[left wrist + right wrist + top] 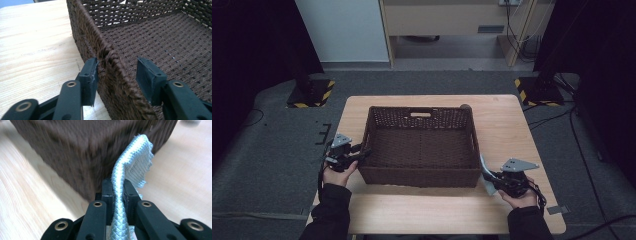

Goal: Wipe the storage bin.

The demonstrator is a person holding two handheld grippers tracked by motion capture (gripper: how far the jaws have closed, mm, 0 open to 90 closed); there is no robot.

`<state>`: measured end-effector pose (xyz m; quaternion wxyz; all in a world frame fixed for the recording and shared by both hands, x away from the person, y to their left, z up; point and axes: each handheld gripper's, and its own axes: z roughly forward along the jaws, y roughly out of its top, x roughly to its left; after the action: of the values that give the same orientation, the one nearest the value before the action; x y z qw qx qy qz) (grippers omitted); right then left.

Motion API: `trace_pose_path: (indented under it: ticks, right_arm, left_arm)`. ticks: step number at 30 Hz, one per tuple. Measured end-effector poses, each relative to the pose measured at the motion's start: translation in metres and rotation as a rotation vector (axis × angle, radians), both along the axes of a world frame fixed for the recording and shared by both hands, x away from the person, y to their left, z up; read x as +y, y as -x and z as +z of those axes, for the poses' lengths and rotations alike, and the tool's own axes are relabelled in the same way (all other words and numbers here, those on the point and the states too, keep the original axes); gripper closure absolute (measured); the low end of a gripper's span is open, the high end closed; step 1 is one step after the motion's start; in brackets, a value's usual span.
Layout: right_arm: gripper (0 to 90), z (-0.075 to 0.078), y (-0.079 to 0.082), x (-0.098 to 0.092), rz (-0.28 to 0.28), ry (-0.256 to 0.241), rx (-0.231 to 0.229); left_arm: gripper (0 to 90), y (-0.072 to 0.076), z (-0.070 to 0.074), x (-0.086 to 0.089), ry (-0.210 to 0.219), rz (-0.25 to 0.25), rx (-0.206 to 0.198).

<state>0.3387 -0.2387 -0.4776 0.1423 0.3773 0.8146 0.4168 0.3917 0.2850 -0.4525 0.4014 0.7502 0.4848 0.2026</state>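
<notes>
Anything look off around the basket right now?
One thing: the pale blue cloth pinched in the right gripper has a frayed, ragged edge. The basket sits square on the table, its wall between the open left gripper fingers.

The basket [421, 145] sits mid-table [512, 125]; a cloth strip [486, 176] lies at, perhaps touching, its near right corner.

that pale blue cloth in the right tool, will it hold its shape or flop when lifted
Probably floppy: the cloth bends and curls over above the right tool, which is shut on it. It looks thin and loosely woven with a frayed edge, so likely light. The textured weave may resist slipping, though that is a guess. It hangs beside the basket.
</notes>
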Motion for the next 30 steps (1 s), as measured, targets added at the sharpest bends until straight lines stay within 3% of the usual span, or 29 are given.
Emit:
trace_pose_path:
  ticks: [1, 3, 6, 8, 13, 15, 19, 21, 23, 24, 28, 30]
  right_arm:
    - [83.2, -0.003, 0.000, 0.001, -0.004, 0.007, 0.012]
    - [83.2, -0.012, -0.001, 0.005, -0.012, 0.022, 0.051]
    - [83.2, -0.016, -0.002, 0.008, -0.023, 0.042, 0.069]
    - [83.1, -0.010, 0.000, 0.006, -0.031, 0.029, 0.038]
    - [83.1, 0.022, 0.016, -0.001, -0.046, -0.065, -0.107]
    - [83.2, 0.027, 0.021, 0.000, -0.032, -0.078, -0.132]
    - [83.2, 0.017, 0.020, 0.005, -0.025, -0.031, -0.089]
    - [83.2, 0.005, 0.016, 0.007, -0.026, -0.008, -0.032]
    - [83.2, 0.000, 0.014, 0.008, -0.024, 0.001, -0.014]
    - [83.2, -0.010, 0.011, 0.010, -0.018, 0.025, 0.031]
    - [83.1, -0.013, 0.010, 0.013, -0.022, 0.049, 0.052]
    - [83.2, -0.003, 0.012, 0.010, -0.033, 0.018, 0.006]
  left_arm:
    - [53.1, -0.001, -0.002, 0.000, -0.008, 0.004, 0.006]
    - [55.7, -0.002, -0.003, 0.001, 0.021, 0.004, 0.012]
    - [58.1, -0.001, -0.002, 0.000, 0.017, 0.009, 0.009]
    - [59.2, -0.001, -0.002, -0.001, 0.015, 0.014, 0.005]
    - [61.4, -0.001, -0.002, -0.001, 0.010, 0.023, 0.002]
    - [62.5, -0.001, -0.002, -0.002, 0.008, 0.031, -0.001]
    - [64.8, 0.001, -0.001, -0.003, 0.006, 0.045, -0.005]
    - [65.6, 0.000, -0.001, -0.003, 0.010, 0.051, -0.004]
    - [65.8, 0.000, -0.001, -0.003, 0.013, 0.053, -0.002]
    - [66.0, 0.000, -0.001, -0.003, 0.012, 0.053, -0.003]
    - [66.0, 0.001, -0.001, -0.003, 0.010, 0.051, -0.003]
    - [65.9, 0.001, -0.001, -0.003, 0.012, 0.051, -0.002]
